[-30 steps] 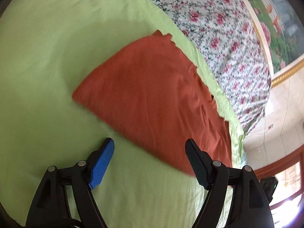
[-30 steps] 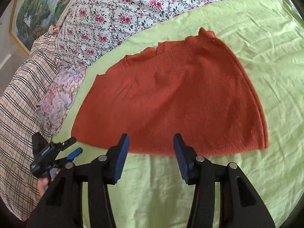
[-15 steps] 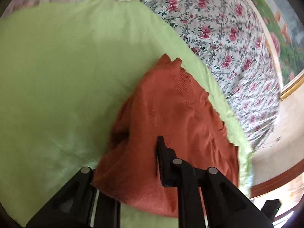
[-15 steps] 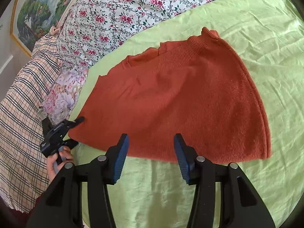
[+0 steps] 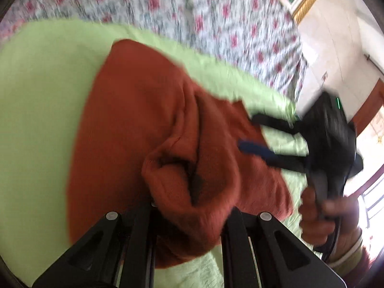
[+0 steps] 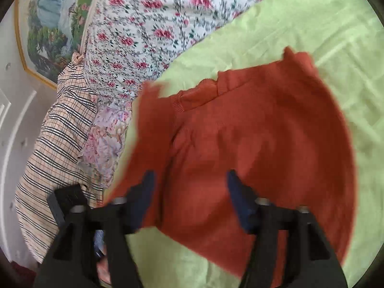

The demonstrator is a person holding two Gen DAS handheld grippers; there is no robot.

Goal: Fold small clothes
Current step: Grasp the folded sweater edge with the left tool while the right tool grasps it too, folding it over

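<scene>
A rust-orange knit garment [image 5: 134, 120] lies on a light green sheet [image 5: 36, 96]. My left gripper [image 5: 192, 206] has a bunched fold of the garment between its jaws, which are closing on it. The fold is lifted and hides the fingertips. To the right a hand [image 5: 316, 216] holds my right gripper [image 5: 249, 132] over the garment's far edge. In the right wrist view the right gripper [image 6: 189, 175] hovers over the garment [image 6: 264, 132] near its hem. Its jaws are opening, with cloth beneath them and the pads not pressing. The garment's left side is raised. Both views are blurred.
The green sheet [image 6: 312, 24] covers the bed. A floral quilt [image 6: 156, 24] lies beyond it, with a plaid cloth [image 6: 55, 132] to the left. A framed painting [image 6: 48, 24] hangs on the wall. The floral quilt [image 5: 192, 12] and a wall show behind.
My left gripper shut on the garment's corner and carried it up and across toward the right gripper. The right gripper moved forward over the hem and its jaws spread wider.
</scene>
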